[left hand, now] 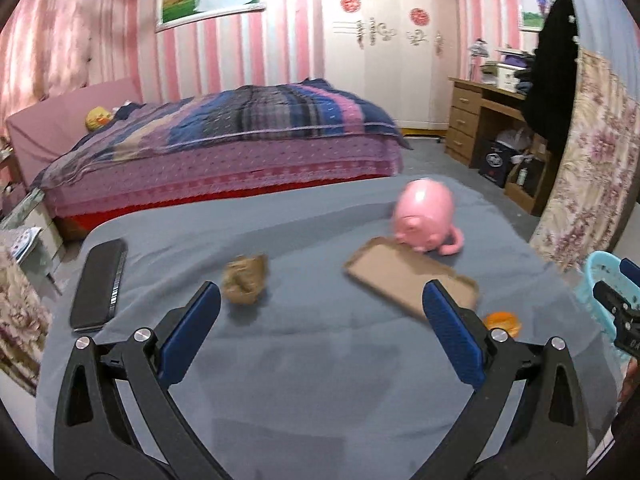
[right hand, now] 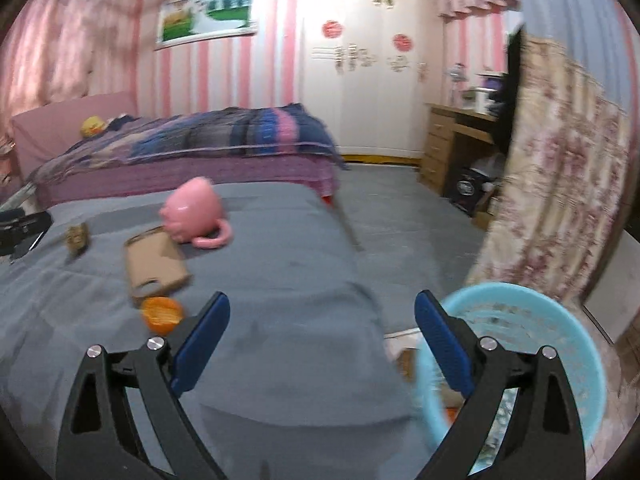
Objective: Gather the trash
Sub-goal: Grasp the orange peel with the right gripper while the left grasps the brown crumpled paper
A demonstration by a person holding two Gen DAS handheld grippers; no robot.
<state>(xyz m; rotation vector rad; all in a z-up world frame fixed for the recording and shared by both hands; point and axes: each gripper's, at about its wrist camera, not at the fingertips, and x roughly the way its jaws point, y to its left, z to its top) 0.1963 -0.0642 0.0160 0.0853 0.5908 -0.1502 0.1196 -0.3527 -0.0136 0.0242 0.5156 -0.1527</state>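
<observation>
1. Only the left wrist view shows the flat black phone [left hand: 98, 285] beside the crumpled brown paper wad [left hand: 245, 279].
2. Only the right wrist view shows the round perforated turquoise plastic basket [right hand: 532, 364] whole, off the grey cloth-covered table [right hand: 280, 320].
3. Flat cardboard tray [left hand: 404, 276] touches the glossy pink pig figure [left hand: 426, 216]; orange peel [right hand: 161, 312] lies just beside the tray.
4. Left gripper [left hand: 322, 308] and right gripper [right hand: 322, 320]: jaws spread wide, holding nothing.

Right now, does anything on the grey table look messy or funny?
Yes. The pink pig mug lies tipped on its side, touching the flat cardboard piece. A crumpled brown paper ball and an orange peel sit loose on the grey cloth. They look like rubbish, not yet in the blue basket.
</observation>
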